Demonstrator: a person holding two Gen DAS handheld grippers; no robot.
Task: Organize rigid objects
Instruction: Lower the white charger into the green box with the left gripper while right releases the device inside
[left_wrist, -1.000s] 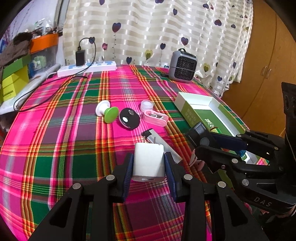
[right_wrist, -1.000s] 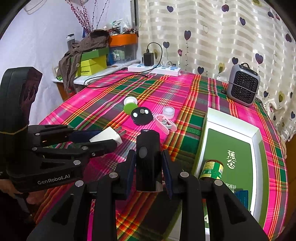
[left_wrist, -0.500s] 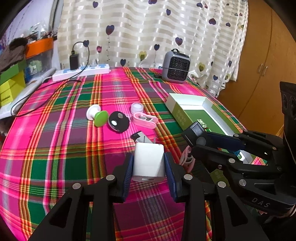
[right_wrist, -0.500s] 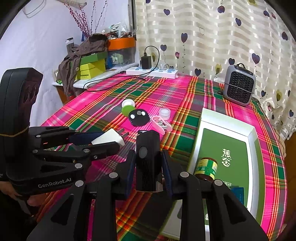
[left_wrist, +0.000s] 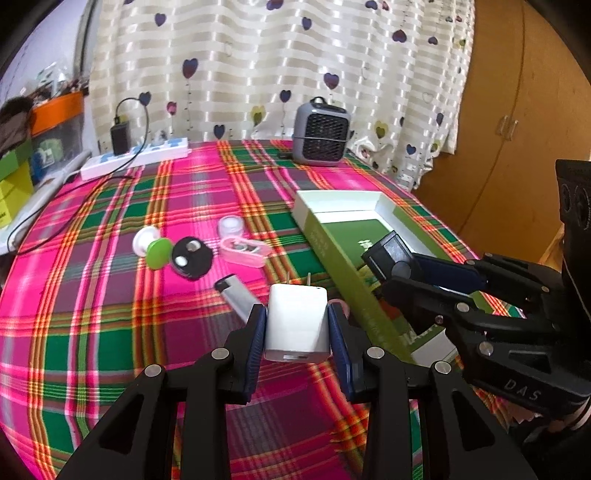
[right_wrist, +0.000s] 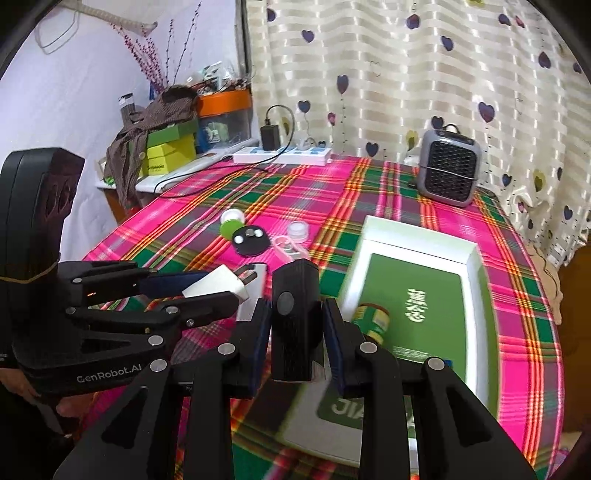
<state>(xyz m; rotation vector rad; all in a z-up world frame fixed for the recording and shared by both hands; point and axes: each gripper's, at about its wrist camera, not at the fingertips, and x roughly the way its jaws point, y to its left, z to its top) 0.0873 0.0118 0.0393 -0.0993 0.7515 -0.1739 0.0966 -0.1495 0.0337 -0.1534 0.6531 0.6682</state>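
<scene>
Left tool (left_wrist: 297, 325) partly closed, both blue pads pressed against the sides of a white charger (left_wrist: 297, 319), lifted clear of the table (left_wrist: 92, 332) with its plaid cloth. Charger upright between the pads, long axis running away from the camera, two metal prongs at the far end pointing ahead toward the curtain, port face toward the lens. Right tool (right_wrist: 295, 325) closed a little narrower, gripping a black boxy gadget (right_wrist: 293, 321) by its two sides, also off the table. Gadget's long axis in line with the fingers, round button facing the camera, far end aimed toward the small things in the middle of the cloth. Both tools side by side near the front edge, left one seen from the right wrist view holding the charger just beside the black gadget, not touching. Directly right of both, an open white box (right_wrist: 476, 258) with a green lining, a small green-labelled jar (right_wrist: 371, 321) lying inside near its front end. Farther out on the cloth: a silver lighter (left_wrist: 236, 295), a black disc (left_wrist: 192, 254), a green and white knob (left_wrist: 155, 247), a pink case (left_wrist: 242, 253), a clear cap (left_wrist: 231, 227). Grey fan heater (left_wrist: 321, 134) and white power strip (left_wrist: 136, 158) at the far edge.
</scene>
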